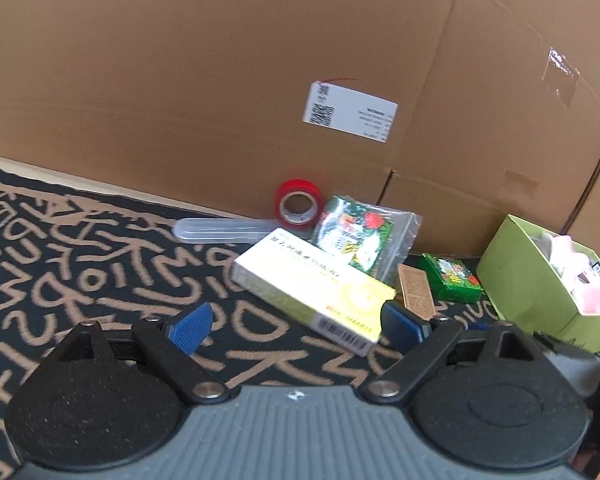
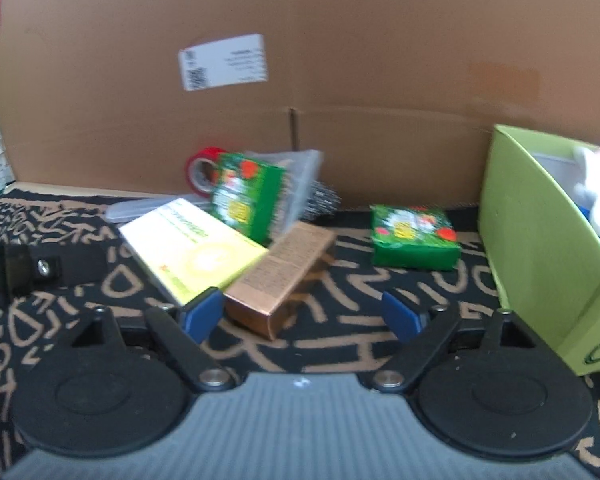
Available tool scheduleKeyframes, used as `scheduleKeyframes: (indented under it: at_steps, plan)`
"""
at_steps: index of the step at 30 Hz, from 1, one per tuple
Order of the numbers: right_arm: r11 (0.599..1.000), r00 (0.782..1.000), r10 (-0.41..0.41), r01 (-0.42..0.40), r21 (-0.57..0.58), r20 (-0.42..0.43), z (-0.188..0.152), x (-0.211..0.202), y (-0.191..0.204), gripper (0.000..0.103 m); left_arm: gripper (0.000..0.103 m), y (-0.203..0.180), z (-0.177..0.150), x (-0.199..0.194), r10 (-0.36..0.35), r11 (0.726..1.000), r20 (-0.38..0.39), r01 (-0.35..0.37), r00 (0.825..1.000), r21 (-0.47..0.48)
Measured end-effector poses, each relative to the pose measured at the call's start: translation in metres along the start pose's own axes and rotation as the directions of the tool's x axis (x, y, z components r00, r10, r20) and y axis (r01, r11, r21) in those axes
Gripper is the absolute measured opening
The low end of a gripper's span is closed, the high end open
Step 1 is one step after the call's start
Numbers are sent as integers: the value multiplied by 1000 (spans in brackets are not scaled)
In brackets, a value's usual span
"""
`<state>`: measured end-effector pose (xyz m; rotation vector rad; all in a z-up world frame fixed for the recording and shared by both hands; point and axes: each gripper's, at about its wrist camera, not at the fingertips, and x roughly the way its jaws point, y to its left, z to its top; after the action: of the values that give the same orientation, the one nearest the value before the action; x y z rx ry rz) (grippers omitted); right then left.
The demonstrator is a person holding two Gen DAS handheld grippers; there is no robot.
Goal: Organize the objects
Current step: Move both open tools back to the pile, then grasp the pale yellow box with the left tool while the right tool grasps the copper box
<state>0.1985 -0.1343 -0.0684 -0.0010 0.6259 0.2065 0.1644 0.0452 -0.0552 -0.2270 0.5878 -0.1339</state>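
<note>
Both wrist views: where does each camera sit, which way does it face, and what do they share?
Left wrist: sits on the left gripper, looking forward and down at the yellow box; own open blue pads show.
Right wrist: sits on the right gripper, facing the copper box and lime green bin; own open pads show.
Shared: red tape, cardboard wall, patterned mat.

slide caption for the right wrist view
Open right gripper nears a copper cardboard box lying between a yellow-white carton and a green packet.
</note>
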Motion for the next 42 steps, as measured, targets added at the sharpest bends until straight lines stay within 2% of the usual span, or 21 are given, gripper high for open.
scheduleKeyframes:
  at_steps: [3,7,11,14,15,17,20,25,28,29,30,31,34,36,37,38,42]
  plan:
    - [999,1000,-28,28,29,-10,-3,-1,-13,83,94,-10,2,14,15,1000,3,-15,1000,-17]
    - [998,999,-42,42,36,-13,-7,-6,-25,84,94,-27,13,45,43,997,-42,-45,998,-57]
    - [999,1000,-23,24,47,-14,-10,-10,-30,85,94,-43,24,72,170,984,-67,-172,983,-38]
    - [999,1000,-11,12,48,-7,-11,-13,-32,88,94,-47,25,87,246,969,-92,-244,965,38]
    - [999,1000,-8,8,47,-4,-11,-15,-32,89,95,-43,23,89,240,970,-100,-236,966,52]
    - [999,1000,-1,1,46,-1,-11,-15,-30,91,95,-30,18,81,194,981,-98,-194,976,17]
    - [999,1000,13,-13,39,4,-10,-16,-29,91,95,-9,10,63,149,988,-107,-152,983,-23]
    - [1000,1000,23,-23,-2,8,-5,-9,-22,91,95,3,0,47,193,981,-87,-192,977,26]
    - [999,1000,18,-18,-37,7,1,0,-14,83,91,6,1,47,202,979,-85,-199,976,43]
    - [999,1000,15,-15,-48,1,3,4,-11,80,87,6,2,47,201,979,-86,-197,976,50]
    - [998,1000,15,-15,-58,0,5,8,-9,78,76,3,4,49,196,980,-86,-192,977,59]
    - [998,1000,15,-15,-68,-3,7,11,-7,77,70,3,6,50,186,981,-89,-181,978,68]
    - [997,1000,9,-10,-72,-17,12,22,-4,63,69,4,9,54,175,982,-99,-166,980,91]
    - [998,1000,4,-6,-64,-30,12,26,-4,39,69,4,6,53,164,982,-98,-153,982,108]
    - [998,1000,2,-4,-60,-28,12,25,-5,34,69,3,4,50,158,982,-100,-146,982,116]
    - [998,1000,5,-7,-55,-27,11,23,-6,30,69,2,2,47,147,983,-104,-134,984,123]
    - [997,999,31,-33,-63,-36,-1,5,-10,30,69,-5,-14,22,66,983,-133,-41,989,181]
